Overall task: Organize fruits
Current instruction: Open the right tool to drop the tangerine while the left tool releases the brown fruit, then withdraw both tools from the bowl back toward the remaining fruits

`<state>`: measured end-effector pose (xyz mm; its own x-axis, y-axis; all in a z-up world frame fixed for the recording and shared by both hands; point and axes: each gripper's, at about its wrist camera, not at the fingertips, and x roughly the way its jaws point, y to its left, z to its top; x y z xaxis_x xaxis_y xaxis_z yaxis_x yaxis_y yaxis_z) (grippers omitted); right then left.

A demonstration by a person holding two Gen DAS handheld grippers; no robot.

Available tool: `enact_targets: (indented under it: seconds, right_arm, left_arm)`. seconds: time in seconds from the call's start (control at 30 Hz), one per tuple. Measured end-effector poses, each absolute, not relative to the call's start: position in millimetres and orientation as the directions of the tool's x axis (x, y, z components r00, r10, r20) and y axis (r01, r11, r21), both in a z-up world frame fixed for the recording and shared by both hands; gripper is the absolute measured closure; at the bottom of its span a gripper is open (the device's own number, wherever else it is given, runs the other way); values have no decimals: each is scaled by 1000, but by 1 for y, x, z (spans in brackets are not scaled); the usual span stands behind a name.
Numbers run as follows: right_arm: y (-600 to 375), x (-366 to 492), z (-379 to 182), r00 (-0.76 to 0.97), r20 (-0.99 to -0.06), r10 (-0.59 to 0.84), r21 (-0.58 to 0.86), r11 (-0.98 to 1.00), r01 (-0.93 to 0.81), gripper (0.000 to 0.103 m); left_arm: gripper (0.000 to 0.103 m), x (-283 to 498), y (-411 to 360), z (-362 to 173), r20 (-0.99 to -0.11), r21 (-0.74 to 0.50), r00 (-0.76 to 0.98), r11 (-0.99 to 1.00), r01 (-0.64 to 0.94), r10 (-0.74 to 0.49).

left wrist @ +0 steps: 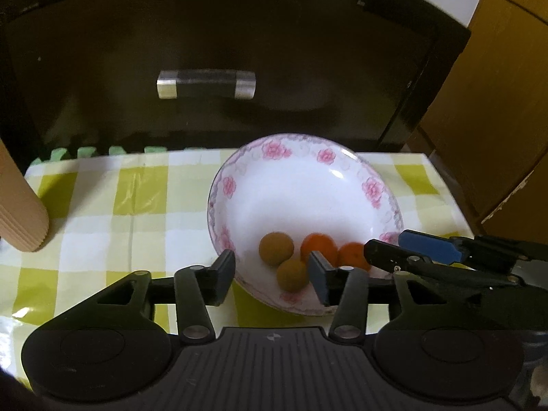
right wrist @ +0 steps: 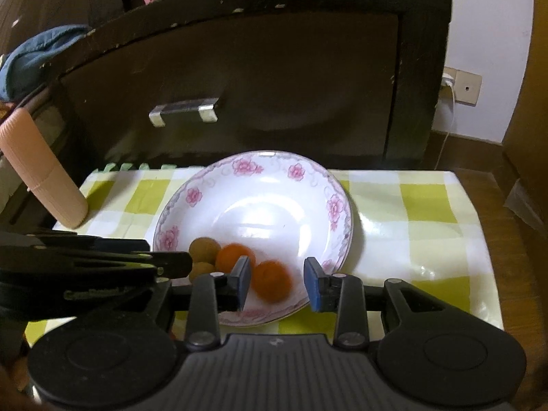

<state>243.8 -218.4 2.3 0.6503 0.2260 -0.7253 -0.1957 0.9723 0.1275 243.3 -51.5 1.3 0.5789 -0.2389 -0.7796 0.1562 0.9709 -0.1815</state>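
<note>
Your left gripper [left wrist: 272, 279] stands spread and empty over the floral plate [left wrist: 342, 185]; your right gripper [right wrist: 278, 282] stands likewise, pressing nothing. Four small round fruits sit at the plate's near edge. Likely light, soft-skinned, prone to rolling; pinch gently across the middle.

dim room | glare on plate [right wrist: 260, 219] | blurred fruits | fisheye edges dark

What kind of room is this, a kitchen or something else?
Probably a lived-in home room, not clearly a kitchen: a dark drawer cabinet, a small table with a checked cloth, and a flowered plate holding fruit.
</note>
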Motion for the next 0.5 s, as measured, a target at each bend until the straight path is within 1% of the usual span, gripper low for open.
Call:
enact_targets:
  seconds: [0.17,0.33,0.5]
  right_arm:
    - [-223,241,13,668,-710,220,133,975,-180,68]
    - [-222,235,20,676,-704,218,128,975,-181,68]
    - [-219,225,25,679,-701,217,125,975,-183,68]
  left_arm:
    - [44,237,-57,13,-762,-142,608,974,179,-223]
    - [41,231,-55,16,-759,-140,612,974,180,-222]
    - [41,224,-52,18,-757,-134,617,975,178,-217]
